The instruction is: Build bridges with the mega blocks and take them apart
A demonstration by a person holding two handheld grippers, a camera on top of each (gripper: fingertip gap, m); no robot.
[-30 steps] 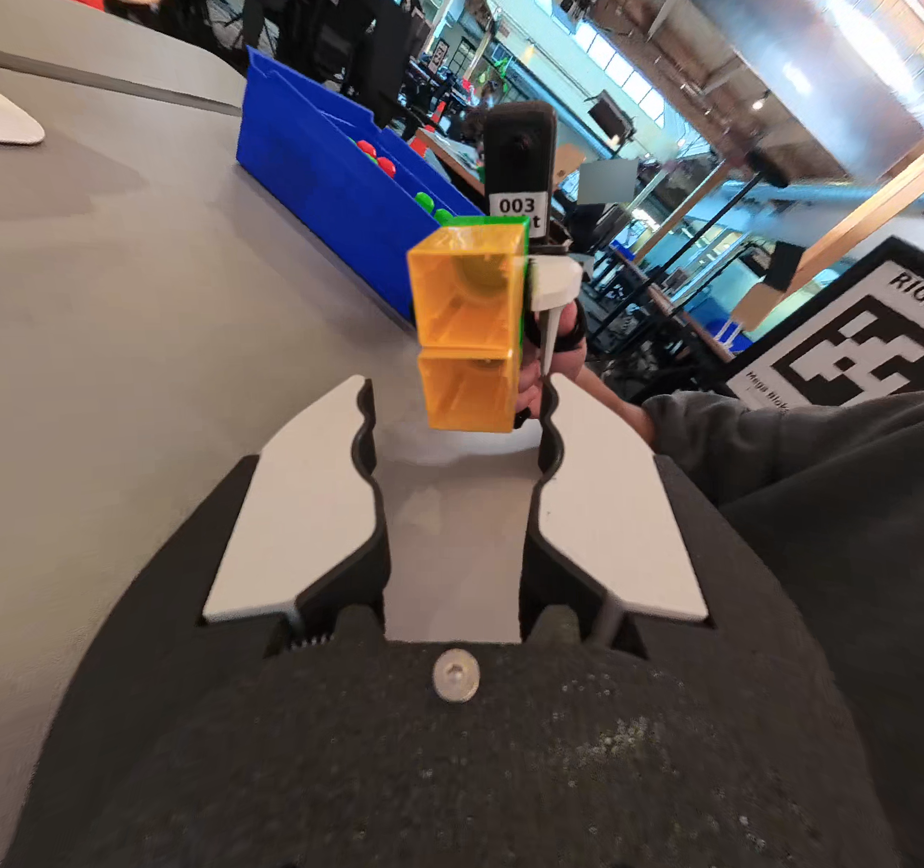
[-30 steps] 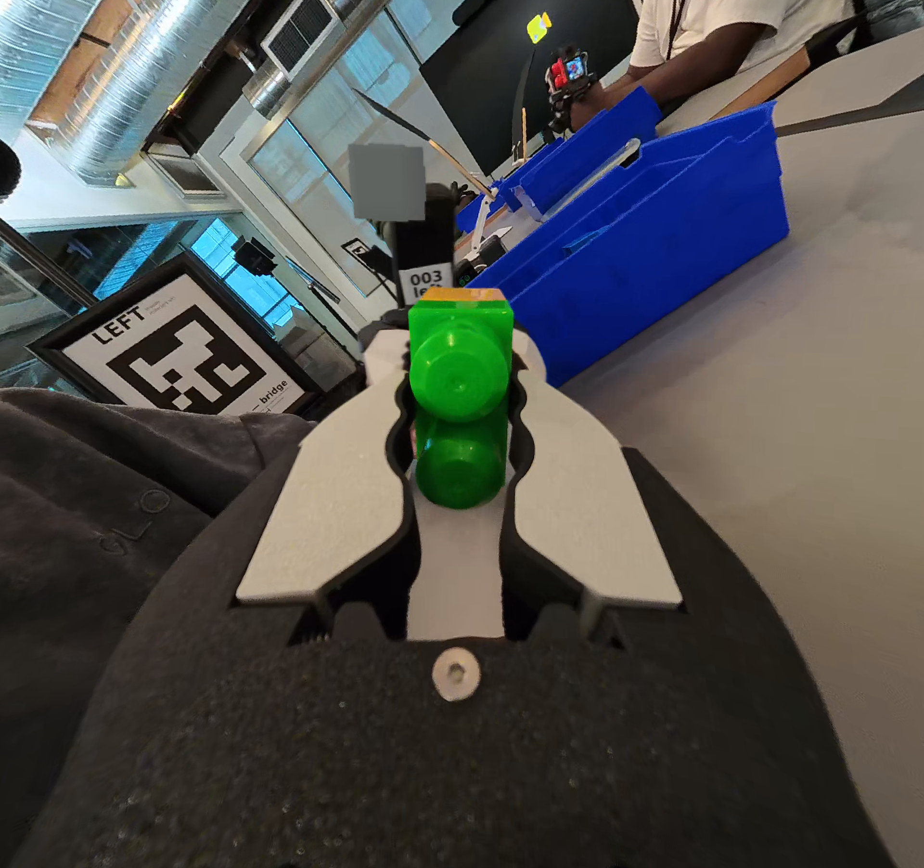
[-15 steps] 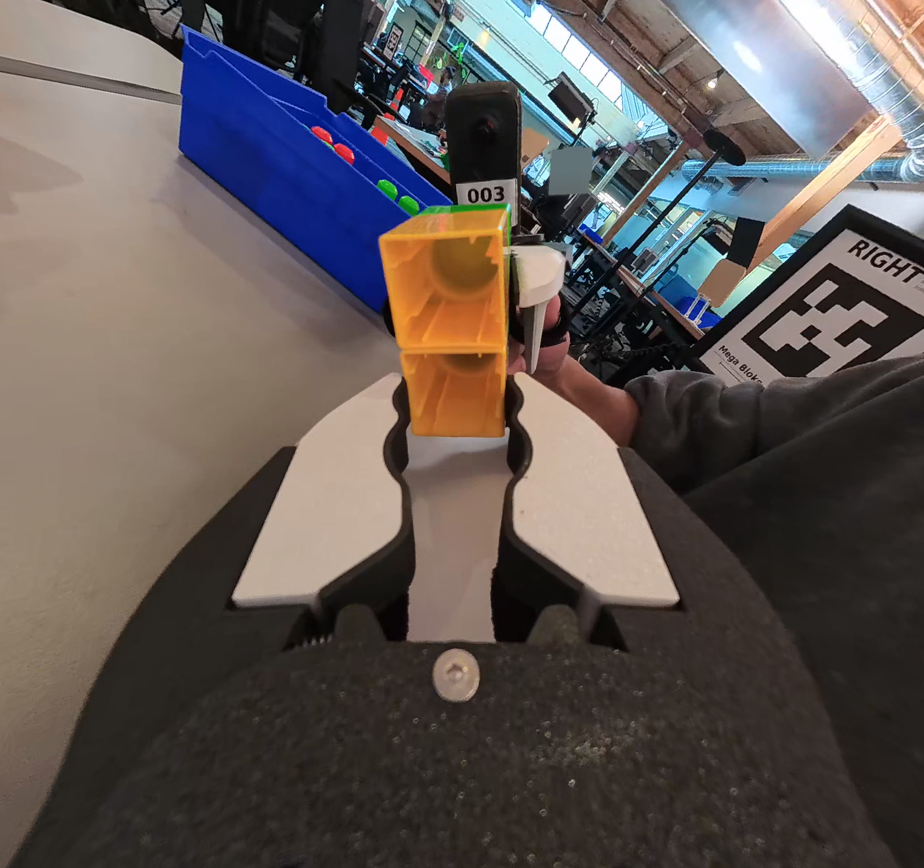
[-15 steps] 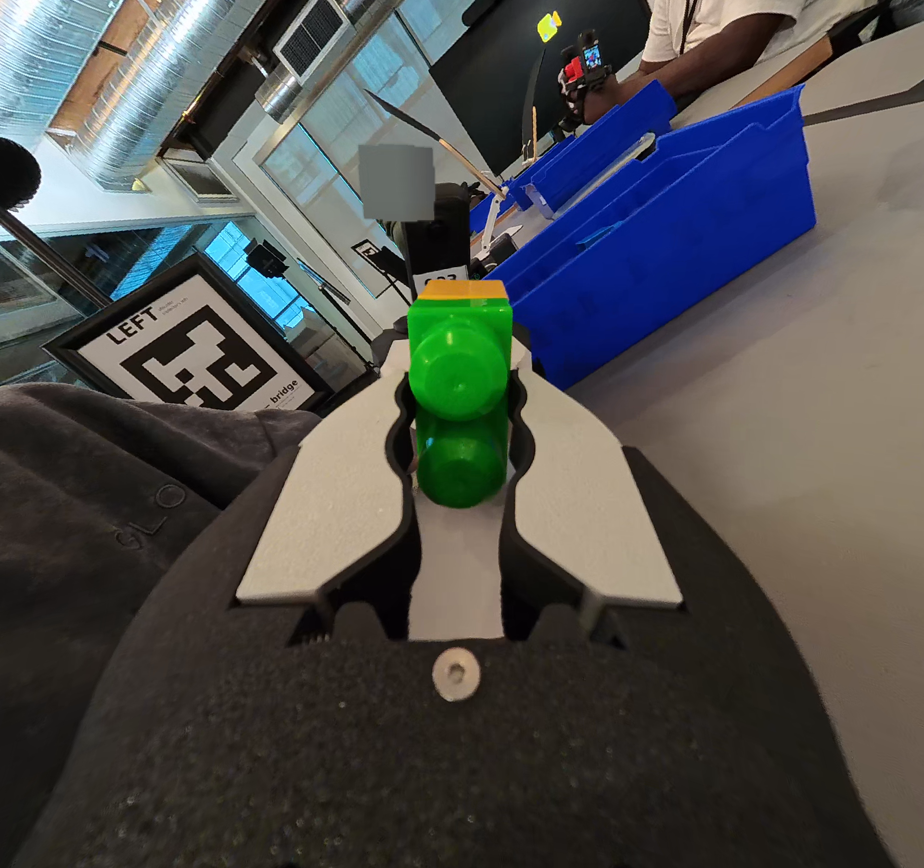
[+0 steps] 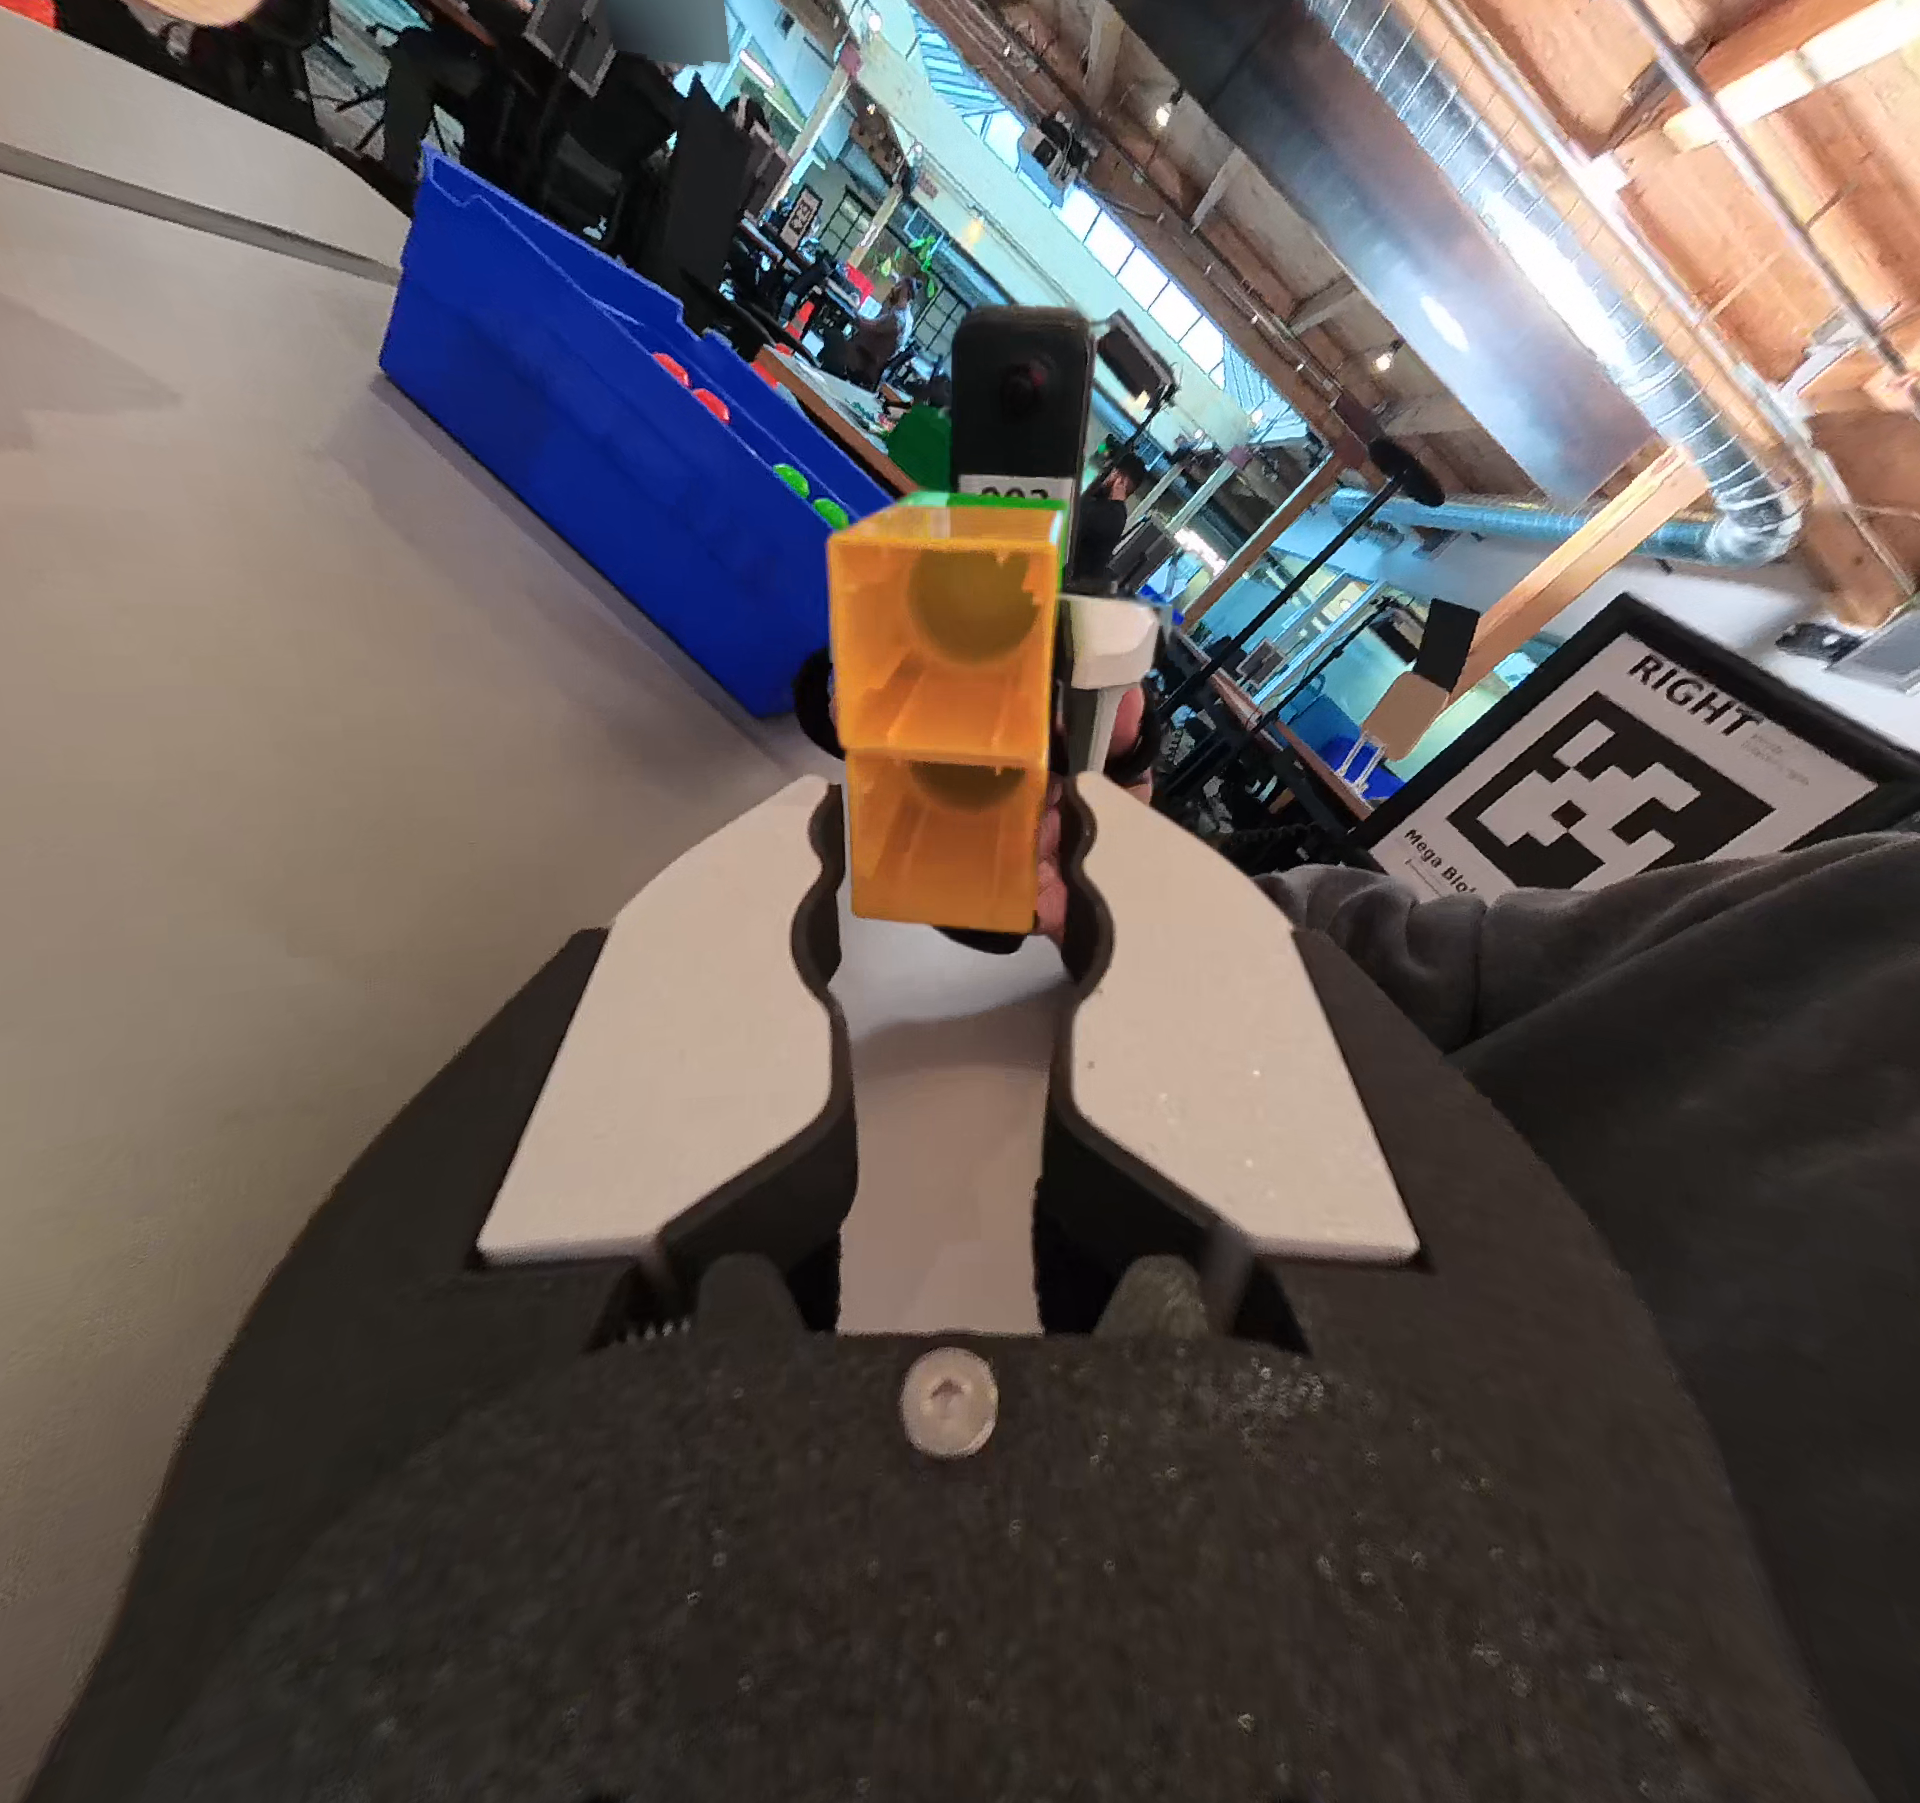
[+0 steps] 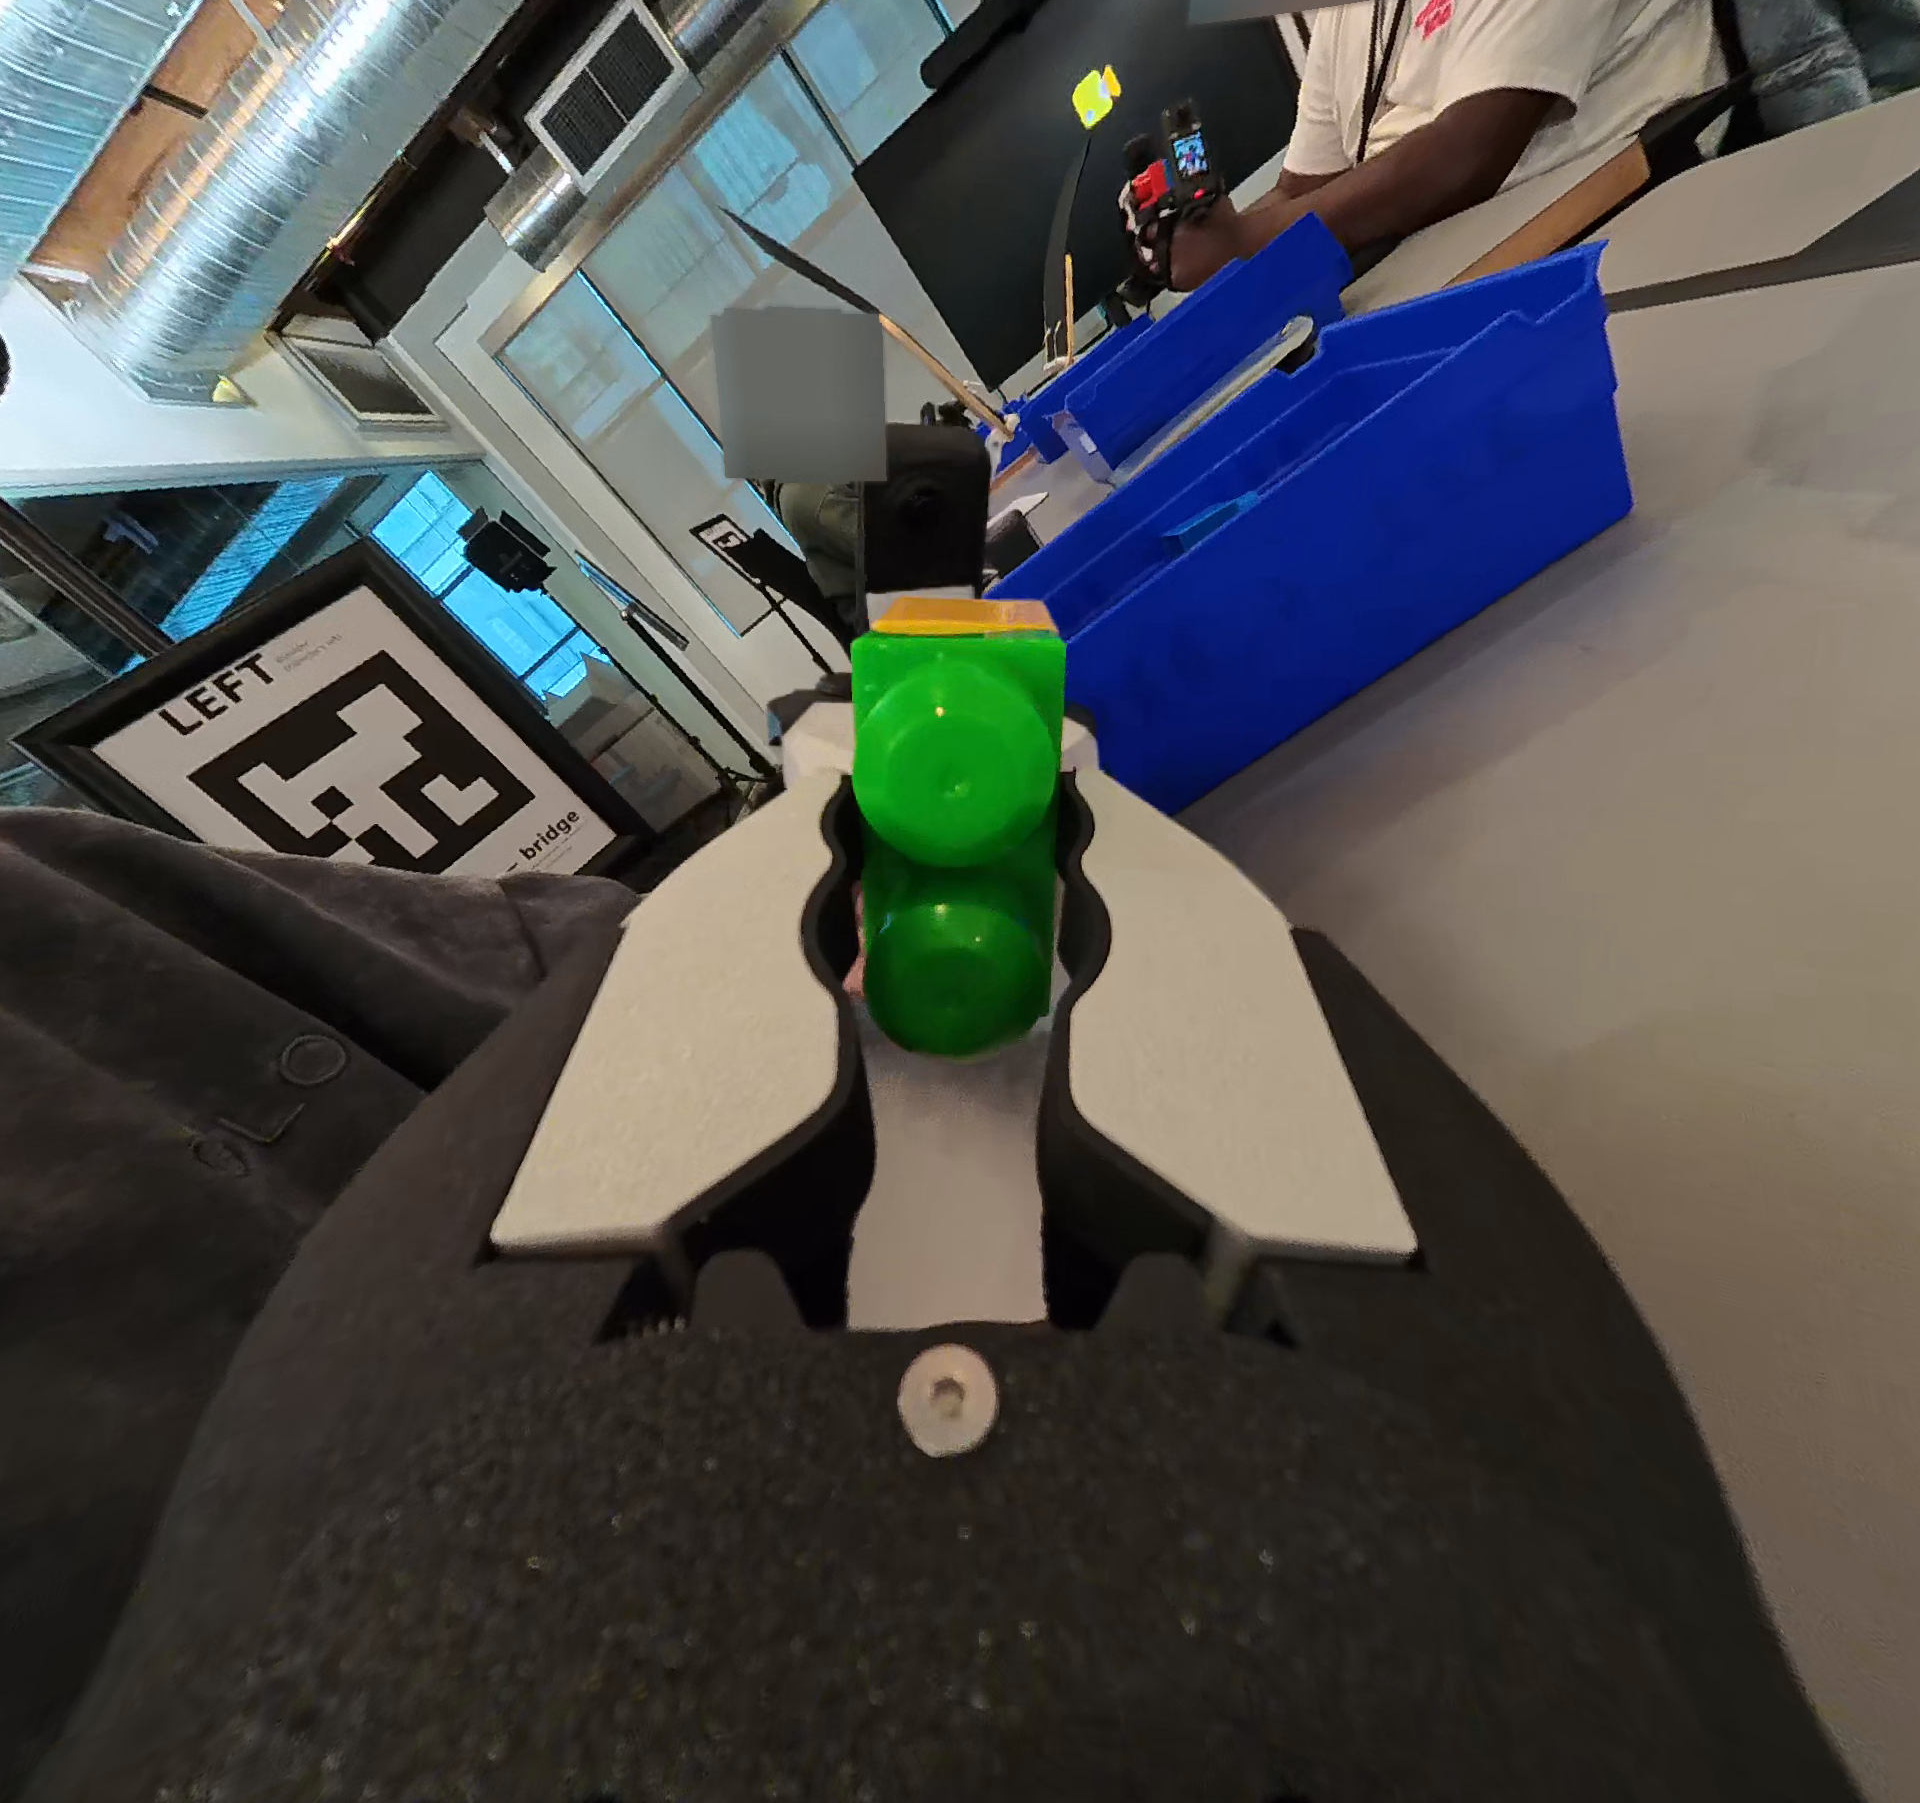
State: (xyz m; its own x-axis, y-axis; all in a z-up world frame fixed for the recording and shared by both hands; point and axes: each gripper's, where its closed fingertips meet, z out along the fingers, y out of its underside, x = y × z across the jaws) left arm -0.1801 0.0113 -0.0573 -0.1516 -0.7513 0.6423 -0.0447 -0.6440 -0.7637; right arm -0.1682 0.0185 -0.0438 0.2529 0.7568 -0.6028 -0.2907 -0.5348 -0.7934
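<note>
A: Blocks: orange block (image 5: pixel 940 714) and green block (image 6: pixel 956 834) are stuck together as one piece, held in the air between the two grippers, above the table (image 5: pixel 260 766).

B: Left view, left to right?

A: Blue bin (image 5: pixel 582 444) is ahead and to the left of the left gripper (image 5: pixel 948 880), on the table, with red and green studs showing over its rim. Orange block is dead ahead, hollow underside facing the camera, its lower half between the fingertips. Jaws are narrowed around it, thin gaps on both sides; can't tell if they're actually pinching. Just past it is the other tool's black camera body (image 5: pixel 1023 413). To the right: a framed marker sign (image 5: pixel 1621 787) and a dark sleeve (image 5: pixel 1610 1026).

B: Right view?

A: Dark sleeve (image 6: pixel 208 1026) and a second marker sign (image 6: pixel 343 766) are off to the left. Right gripper (image 6: pixel 954 932) is centred and clamped on the green block: lower stud sits in the finger notches, upper stud sticks out past the tips, both studs pointing at the camera. A sliver of orange shows on top of it. The bin (image 6: pixel 1351 548) is ahead and to the right. Beyond it there's another bin and a seated person (image 6: pixel 1455 91) in a white shirt.

B: So the right one has it?

A: Yes, the right one definitely carries the piece. Left is unclear.
</note>
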